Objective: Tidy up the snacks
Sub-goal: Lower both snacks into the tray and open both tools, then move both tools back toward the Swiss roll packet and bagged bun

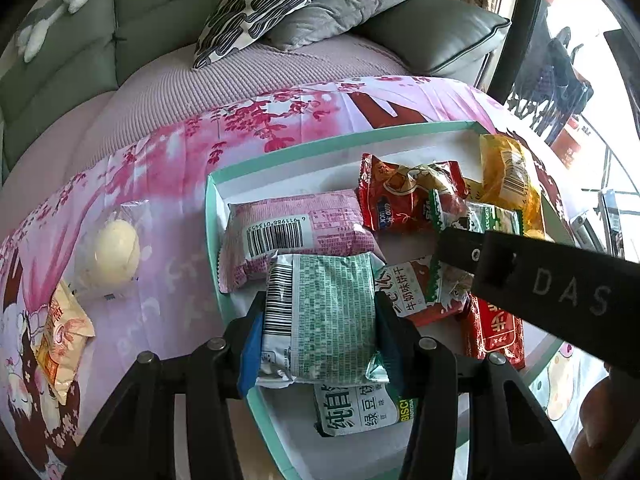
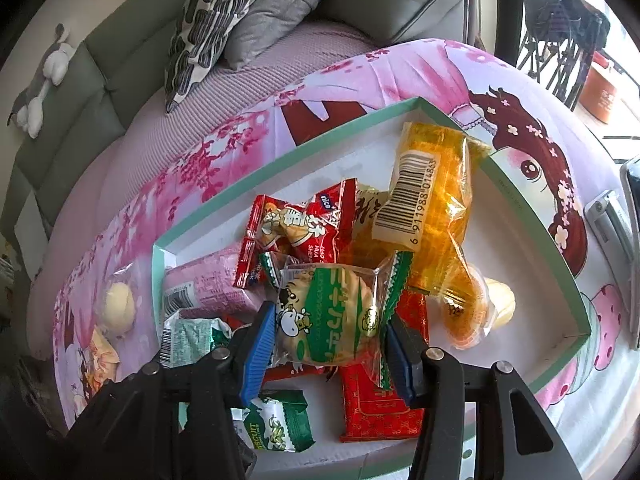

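Left wrist view: the left gripper (image 1: 320, 320) is seen over the near left part of the mint-rimmed box (image 1: 280, 156), fingers (image 1: 252, 344) pinching the green-and-white biscuit packet (image 1: 324, 312) by its sides. The packet is held above a second mung-bean biscuit pack (image 1: 360, 408) and just near of the pink barcode packet (image 1: 296, 236). Risk: the foil could slide from the blue pads, since only the puffy edges are gripped; if dropped, it would land on the pile rather than in a tidy place. The right gripper's black body (image 1: 540, 280) crosses the right side, close by, so a collision is possible if either hand swings inward. Outside the box, a pale round bun in clear wrap (image 1: 114, 248) and a yellow-orange snack bag (image 1: 64, 336) lie on the pink printed table cover (image 1: 168, 168), not yet collected.

Right wrist view: the right gripper (image 2: 330, 348) is seen with fingers (image 2: 260, 348) pinching the green cow-print cracker packet (image 2: 332, 316) above the heap. The orange translucent packet (image 2: 432, 208) and the red peanut packet (image 2: 304, 228) are crowded just far of it; the loose wrapper could be snagged or neighbours dragged. A red flat pack (image 2: 376, 404) lies underneath. Sofa cushions (image 2: 224, 20) sit well behind.
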Demonstrator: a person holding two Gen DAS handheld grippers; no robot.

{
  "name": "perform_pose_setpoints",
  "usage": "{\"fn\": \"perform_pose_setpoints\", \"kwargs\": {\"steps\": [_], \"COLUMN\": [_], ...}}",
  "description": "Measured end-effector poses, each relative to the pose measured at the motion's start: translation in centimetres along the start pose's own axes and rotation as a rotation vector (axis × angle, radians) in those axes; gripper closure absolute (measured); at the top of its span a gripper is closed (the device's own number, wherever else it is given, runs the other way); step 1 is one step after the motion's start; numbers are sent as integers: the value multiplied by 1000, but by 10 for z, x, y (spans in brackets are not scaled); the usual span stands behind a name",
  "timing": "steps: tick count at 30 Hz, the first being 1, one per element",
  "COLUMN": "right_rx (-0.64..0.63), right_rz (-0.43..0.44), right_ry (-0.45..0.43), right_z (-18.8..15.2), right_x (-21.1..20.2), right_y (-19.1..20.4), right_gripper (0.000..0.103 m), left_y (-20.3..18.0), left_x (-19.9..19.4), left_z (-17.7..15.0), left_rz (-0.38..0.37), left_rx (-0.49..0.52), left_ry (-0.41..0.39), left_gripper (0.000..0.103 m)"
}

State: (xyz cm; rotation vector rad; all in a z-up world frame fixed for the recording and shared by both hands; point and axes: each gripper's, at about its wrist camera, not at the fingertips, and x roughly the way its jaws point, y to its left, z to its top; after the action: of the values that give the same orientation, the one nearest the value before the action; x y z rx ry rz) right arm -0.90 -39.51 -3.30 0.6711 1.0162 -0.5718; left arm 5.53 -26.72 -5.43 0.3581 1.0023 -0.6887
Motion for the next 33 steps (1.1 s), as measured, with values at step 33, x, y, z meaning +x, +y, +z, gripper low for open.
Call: {"fn": "perform_pose_setpoints", "kwargs": {"steps": [33], "right_rx": [-53], "right_rz": [-40], "right_ry": [-47], "right_z": [2], "right_x": [-25], "right_y": [12], "right_gripper": [34], "left_y": [58], "left_x": [-46], "left_z": [1], "left_rz": [-26], "left_rx": [-270], "left_ry": [-12], "left_gripper": [22]}}
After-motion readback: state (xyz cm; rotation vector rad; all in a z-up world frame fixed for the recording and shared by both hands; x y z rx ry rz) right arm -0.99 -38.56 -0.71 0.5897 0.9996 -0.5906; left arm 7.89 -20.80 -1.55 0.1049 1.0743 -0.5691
